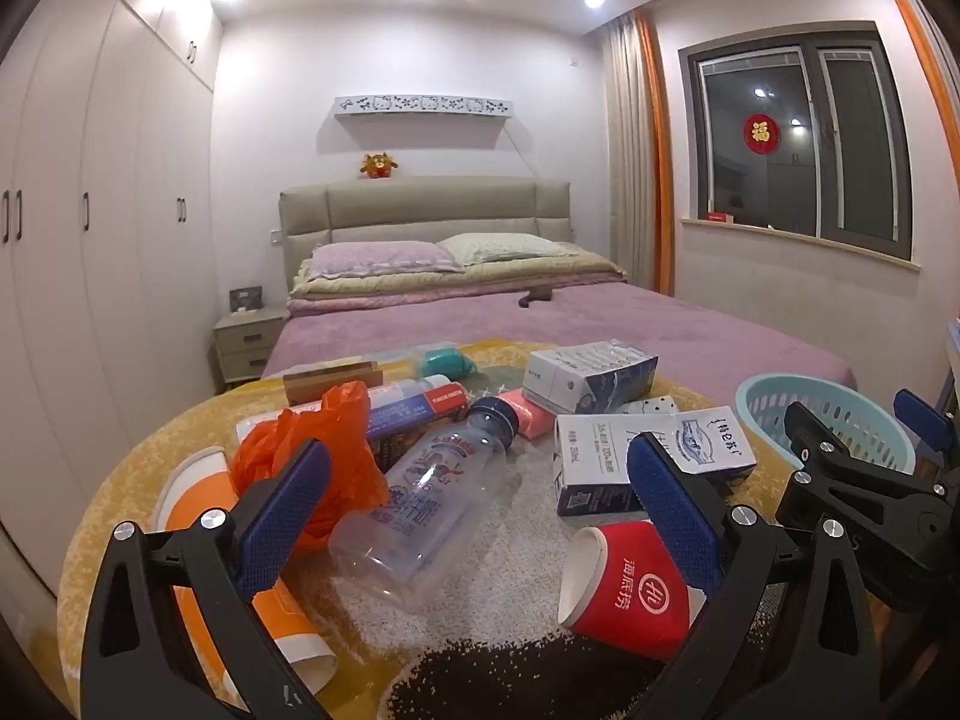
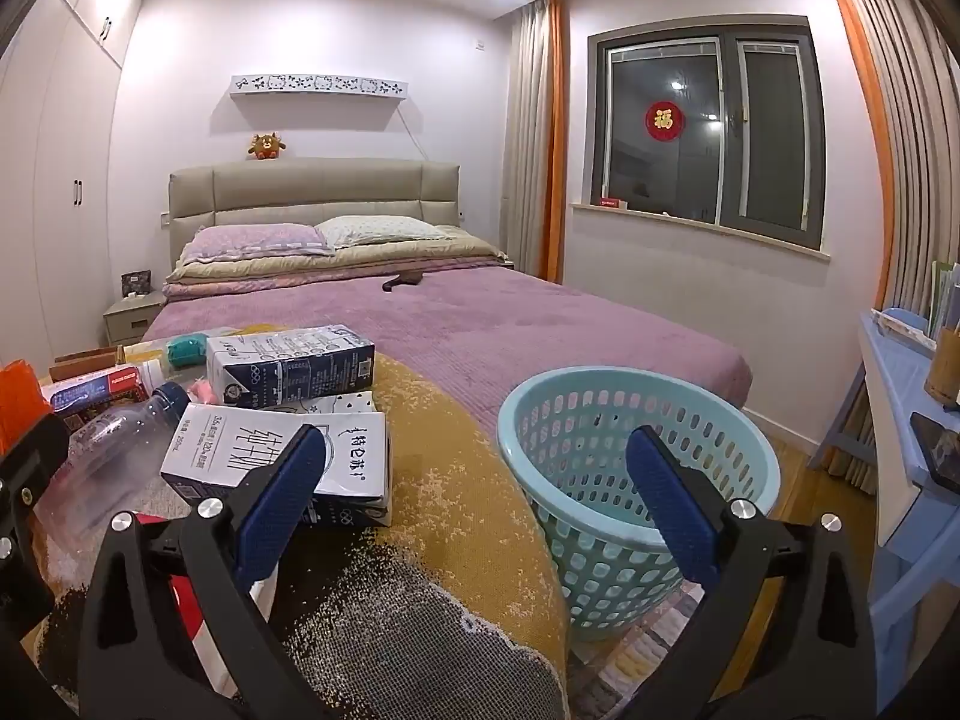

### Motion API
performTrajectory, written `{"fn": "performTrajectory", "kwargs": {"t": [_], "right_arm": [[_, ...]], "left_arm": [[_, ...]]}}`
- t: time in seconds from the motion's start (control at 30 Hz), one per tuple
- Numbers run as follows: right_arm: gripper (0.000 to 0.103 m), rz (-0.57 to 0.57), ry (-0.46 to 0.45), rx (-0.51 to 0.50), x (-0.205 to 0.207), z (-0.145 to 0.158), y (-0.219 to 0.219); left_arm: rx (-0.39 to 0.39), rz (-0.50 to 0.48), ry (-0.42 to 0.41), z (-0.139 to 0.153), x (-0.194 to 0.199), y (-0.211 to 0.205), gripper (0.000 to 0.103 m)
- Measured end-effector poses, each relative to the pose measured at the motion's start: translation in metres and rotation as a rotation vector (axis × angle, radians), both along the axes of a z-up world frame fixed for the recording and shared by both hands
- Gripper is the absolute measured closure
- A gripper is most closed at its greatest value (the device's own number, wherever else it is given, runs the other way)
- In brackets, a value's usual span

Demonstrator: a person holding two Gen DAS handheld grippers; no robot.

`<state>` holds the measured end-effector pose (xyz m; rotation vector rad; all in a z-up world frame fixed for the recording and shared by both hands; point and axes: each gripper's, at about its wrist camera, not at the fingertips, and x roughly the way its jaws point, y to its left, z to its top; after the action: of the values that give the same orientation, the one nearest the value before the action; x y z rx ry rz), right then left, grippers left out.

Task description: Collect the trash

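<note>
Trash heaped on the yellow-covered desk (image 1: pixel 120 492) at the bed's foot: clear plastic bottle (image 1: pixel 432 498), red paper cup (image 1: pixel 630 588), milk cartons (image 2: pixel 282 456), orange plastic bag (image 1: pixel 318 462); pale blue basket (image 2: pixel 636 468) just beside, empty, presumably for collecting; left tongs (image 1: pixel 480 516) and right tongs (image 2: pixel 480 516) fully spread, gripping nothing.

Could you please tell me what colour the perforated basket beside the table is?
The basket is light blue-green; the right wrist view shows it best.

Red paper cup (image 1: pixel 630 588), orange plastic bag (image 1: pixel 312 462), pale turquoise perforated basket (image 2: pixel 636 480), mottled yellow cloth (image 2: pixel 468 456).
</note>
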<state>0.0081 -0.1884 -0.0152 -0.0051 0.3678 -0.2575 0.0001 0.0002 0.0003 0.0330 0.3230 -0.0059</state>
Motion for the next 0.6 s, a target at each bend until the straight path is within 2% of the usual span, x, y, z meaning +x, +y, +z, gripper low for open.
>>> {"fn": "performTrajectory", "kwargs": {"t": [0.6], "right_arm": [[0.007, 0.001, 0.002, -0.002, -0.0002, 0.0004, 0.0002]], "left_arm": [[0.003, 0.0, 0.0, 0.0, 0.0, -0.0005, 0.007]]}}
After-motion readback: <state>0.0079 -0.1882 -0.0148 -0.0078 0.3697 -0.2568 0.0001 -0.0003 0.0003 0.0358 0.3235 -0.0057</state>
